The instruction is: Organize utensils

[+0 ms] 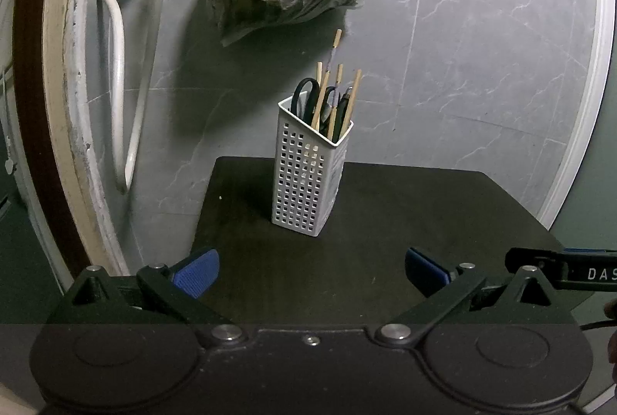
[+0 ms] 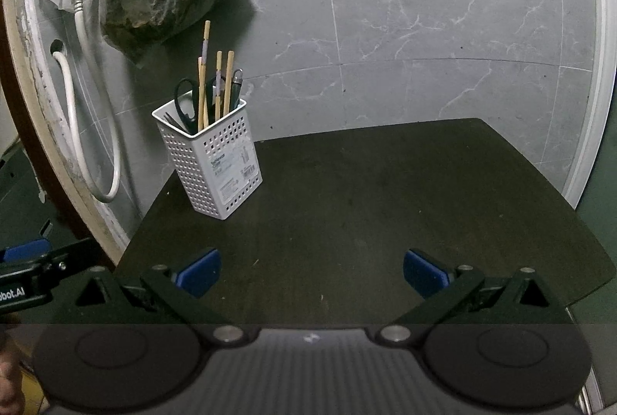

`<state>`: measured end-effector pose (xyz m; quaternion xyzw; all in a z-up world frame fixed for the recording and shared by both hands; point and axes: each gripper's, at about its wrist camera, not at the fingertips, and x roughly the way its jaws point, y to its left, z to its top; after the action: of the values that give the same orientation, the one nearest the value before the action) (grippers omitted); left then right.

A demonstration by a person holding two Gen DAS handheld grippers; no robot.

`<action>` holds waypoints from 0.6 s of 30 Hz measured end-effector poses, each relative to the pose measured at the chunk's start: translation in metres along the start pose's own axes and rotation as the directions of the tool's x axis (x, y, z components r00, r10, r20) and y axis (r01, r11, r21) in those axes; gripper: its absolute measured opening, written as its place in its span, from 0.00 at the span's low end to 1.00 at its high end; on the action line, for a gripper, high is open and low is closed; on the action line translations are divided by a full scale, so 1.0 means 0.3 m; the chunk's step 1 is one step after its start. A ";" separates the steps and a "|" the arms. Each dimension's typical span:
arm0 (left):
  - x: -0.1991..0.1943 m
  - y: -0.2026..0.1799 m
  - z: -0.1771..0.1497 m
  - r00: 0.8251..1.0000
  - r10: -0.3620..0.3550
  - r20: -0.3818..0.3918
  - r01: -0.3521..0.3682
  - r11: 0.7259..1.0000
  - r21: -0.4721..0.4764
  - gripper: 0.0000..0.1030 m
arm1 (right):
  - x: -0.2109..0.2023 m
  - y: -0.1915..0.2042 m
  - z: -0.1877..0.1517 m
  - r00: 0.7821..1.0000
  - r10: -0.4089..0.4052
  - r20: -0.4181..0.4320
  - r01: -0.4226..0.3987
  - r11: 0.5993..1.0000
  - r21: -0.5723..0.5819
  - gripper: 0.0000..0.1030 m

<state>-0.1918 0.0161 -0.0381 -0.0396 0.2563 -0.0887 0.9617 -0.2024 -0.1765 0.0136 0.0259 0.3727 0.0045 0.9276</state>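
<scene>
Item: white perforated holder (image 1: 308, 172), standing upright near the table's (image 2: 385, 191) back left corner. We are seeing chopsticks (image 2: 203, 95), scissors (image 1: 304, 98) and dark-handled pieces already standing inside it. We are holding the left gripper (image 1: 312, 272) and right gripper (image 2: 312, 272) spread wide, carrying nothing. Nothing loose is showing; the task is looking essentially finished.

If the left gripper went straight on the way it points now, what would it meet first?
Most likely the white utensil holder, standing nearly dead ahead of the open left gripper on the dark table; nothing lies between, though depth is unclear.
</scene>
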 end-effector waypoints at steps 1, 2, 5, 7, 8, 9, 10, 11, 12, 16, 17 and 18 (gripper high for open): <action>0.000 0.000 0.000 1.000 0.000 0.000 0.000 1.000 -0.001 0.99 | 0.000 0.001 0.001 1.000 -0.001 -0.001 0.001 1.000 -0.001 1.00; 0.001 0.000 0.000 1.000 0.001 -0.001 -0.001 1.000 -0.002 0.99 | 0.000 0.002 0.001 1.000 0.000 -0.001 0.000 1.000 -0.003 1.00; 0.002 0.003 -0.001 1.000 0.003 -0.002 -0.003 1.000 -0.005 0.99 | -0.002 0.003 0.001 1.000 0.001 -0.001 -0.001 1.000 -0.006 1.00; 0.004 0.002 -0.001 1.000 0.004 -0.005 -0.004 1.000 -0.007 0.99 | 0.000 0.001 0.003 1.000 0.002 -0.002 -0.002 1.000 -0.007 1.00; 0.004 0.003 -0.002 1.000 0.004 -0.006 -0.004 1.000 -0.008 0.99 | 0.000 0.002 0.003 1.000 0.002 -0.003 -0.002 1.000 -0.006 1.00; 0.004 0.002 -0.001 1.000 0.005 -0.006 -0.005 1.000 -0.008 0.99 | 0.000 0.001 0.003 1.000 0.002 -0.004 -0.002 1.000 -0.005 1.00; 0.005 0.002 -0.001 1.000 0.004 -0.007 -0.005 1.000 -0.008 0.99 | 0.000 0.001 0.003 1.000 0.002 -0.004 -0.002 1.000 -0.005 1.00; 0.005 0.002 -0.001 1.000 0.004 -0.007 -0.004 1.000 -0.008 0.99 | 0.002 0.000 0.004 1.000 0.002 -0.005 -0.002 1.000 -0.004 1.00; 0.006 0.002 -0.001 1.000 0.005 -0.006 -0.005 1.000 -0.008 0.99 | 0.001 -0.001 0.004 1.000 0.002 -0.005 -0.002 1.000 -0.004 1.00; 0.009 -0.005 -0.002 1.000 0.004 -0.009 -0.005 1.000 -0.006 0.99 | 0.003 -0.004 0.004 1.000 0.003 -0.006 -0.003 1.000 -0.002 1.00; 0.011 -0.007 -0.002 1.000 0.005 -0.010 -0.005 1.000 -0.005 0.99 | 0.004 -0.006 0.004 1.000 0.003 -0.008 -0.003 1.000 -0.001 1.00; 0.011 -0.008 -0.003 1.000 0.005 -0.011 -0.005 1.000 -0.004 0.99 | 0.005 -0.007 0.004 1.000 0.003 -0.009 -0.003 1.000 0.000 1.00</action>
<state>-0.1896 0.0131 -0.0402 -0.0402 0.2618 -0.0861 0.9604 -0.2005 -0.1786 0.0134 0.0267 0.3767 0.0061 0.9259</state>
